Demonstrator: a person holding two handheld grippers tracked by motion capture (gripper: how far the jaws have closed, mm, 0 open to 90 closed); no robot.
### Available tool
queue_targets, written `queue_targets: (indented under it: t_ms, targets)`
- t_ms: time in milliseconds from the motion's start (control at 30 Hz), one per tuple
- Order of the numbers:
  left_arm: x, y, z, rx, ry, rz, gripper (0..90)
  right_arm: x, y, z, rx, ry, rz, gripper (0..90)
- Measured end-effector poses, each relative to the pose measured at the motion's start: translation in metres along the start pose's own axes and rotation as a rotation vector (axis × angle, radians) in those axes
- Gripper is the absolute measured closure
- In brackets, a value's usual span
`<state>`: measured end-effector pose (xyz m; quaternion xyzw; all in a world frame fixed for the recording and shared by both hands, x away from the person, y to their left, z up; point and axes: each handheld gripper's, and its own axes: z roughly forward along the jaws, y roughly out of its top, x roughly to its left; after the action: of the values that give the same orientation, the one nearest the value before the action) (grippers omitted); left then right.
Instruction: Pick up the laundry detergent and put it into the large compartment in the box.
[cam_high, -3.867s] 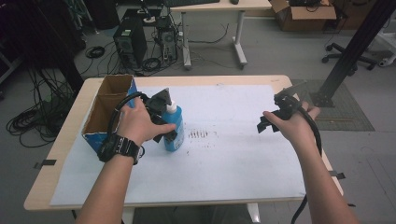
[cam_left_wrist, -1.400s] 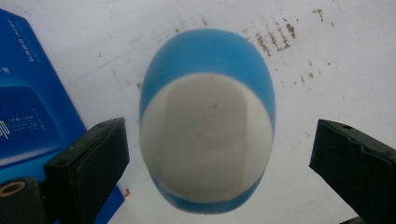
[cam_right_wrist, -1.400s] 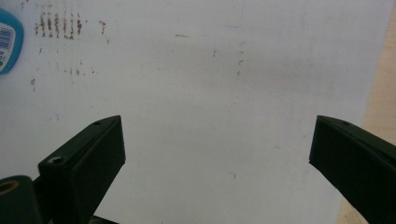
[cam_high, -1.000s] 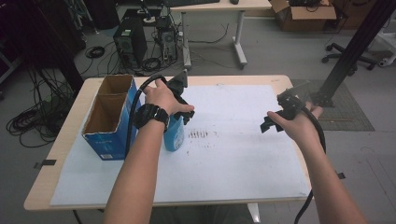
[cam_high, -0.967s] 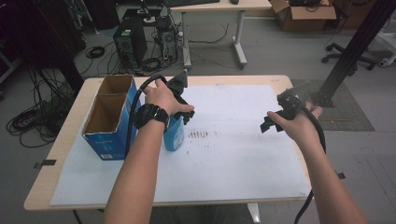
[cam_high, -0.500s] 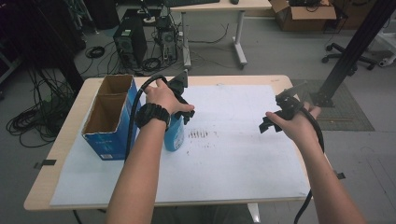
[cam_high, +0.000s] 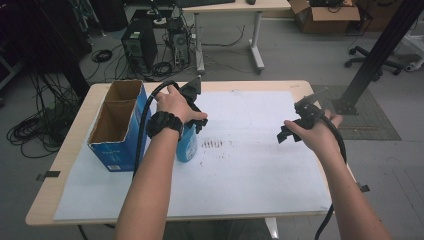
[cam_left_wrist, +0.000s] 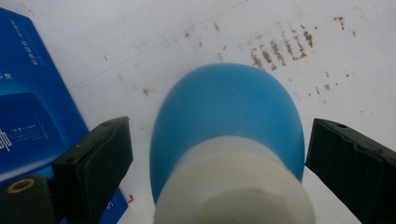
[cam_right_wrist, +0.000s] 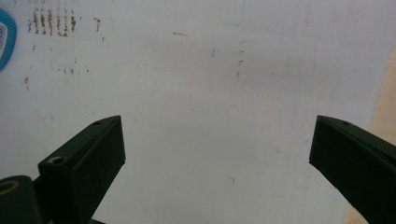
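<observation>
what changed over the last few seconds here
The left gripper went from gripping the blue bottle from the side to sitting above it, jaws now open around its white top without touching. Bottle, cardboard box and right gripper, open over the white sheet, stayed put.

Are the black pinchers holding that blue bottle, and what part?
Not yet. The left gripper straddles the blue plastic bottle near its white neck, jaws open with gaps on both sides. The right gripper is open over white paper.
</observation>
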<state>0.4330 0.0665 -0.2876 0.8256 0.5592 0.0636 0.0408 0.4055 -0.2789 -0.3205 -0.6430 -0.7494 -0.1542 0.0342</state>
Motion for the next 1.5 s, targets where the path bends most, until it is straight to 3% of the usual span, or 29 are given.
queue_targets:
  t_ms: [667,1200,1500]
  targets:
    - [0.0011,0.0011,0.0034,0.008,-0.007,0.012,18.1,-0.0002,-0.0005,0.0042,0.005,0.003,-0.004,3.5]
    - [0.0022,0.0037,0.0038,0.039,-0.009,0.003,34.9,-0.0027,-0.0019,0.0063,0.004,0.009,0.002,3.5]
    - [0.004,0.005,0.0031,0.05,-0.025,-0.001,36.5,-0.0022,-0.002,0.0067,0.008,0.01,-0.001,3.5]
